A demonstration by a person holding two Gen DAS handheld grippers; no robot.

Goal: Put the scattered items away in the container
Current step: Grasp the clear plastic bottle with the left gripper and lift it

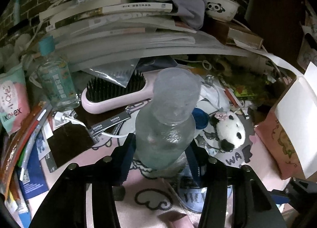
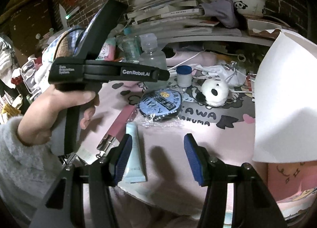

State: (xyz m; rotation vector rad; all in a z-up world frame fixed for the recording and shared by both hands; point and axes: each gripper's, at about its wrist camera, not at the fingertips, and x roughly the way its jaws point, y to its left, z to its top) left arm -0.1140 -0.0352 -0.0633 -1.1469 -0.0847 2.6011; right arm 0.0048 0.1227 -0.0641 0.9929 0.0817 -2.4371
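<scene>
On the left, the left gripper (image 1: 161,146) was closed around a clear plastic bottle (image 1: 168,121), both blue pads pressed against its body; the bottle stood upright on the pink printed mat (image 1: 150,204). In the right wrist view a hand (image 2: 65,109) was seen wrapped around that gripper's black handle. Behind the bottle lay a pink hairbrush (image 1: 116,97) — bristles up. Further right, a blue-capped jar (image 2: 184,76) and a panda plush (image 2: 215,92) rested on the mat, near a blue round packet (image 2: 160,104). The right gripper (image 2: 157,157) was held wide open over bare mat, a pale blue tube (image 2: 133,152) just beside its left pad. At far right stood the container — a pink box (image 1: 281,144) with white flaps.
</scene>
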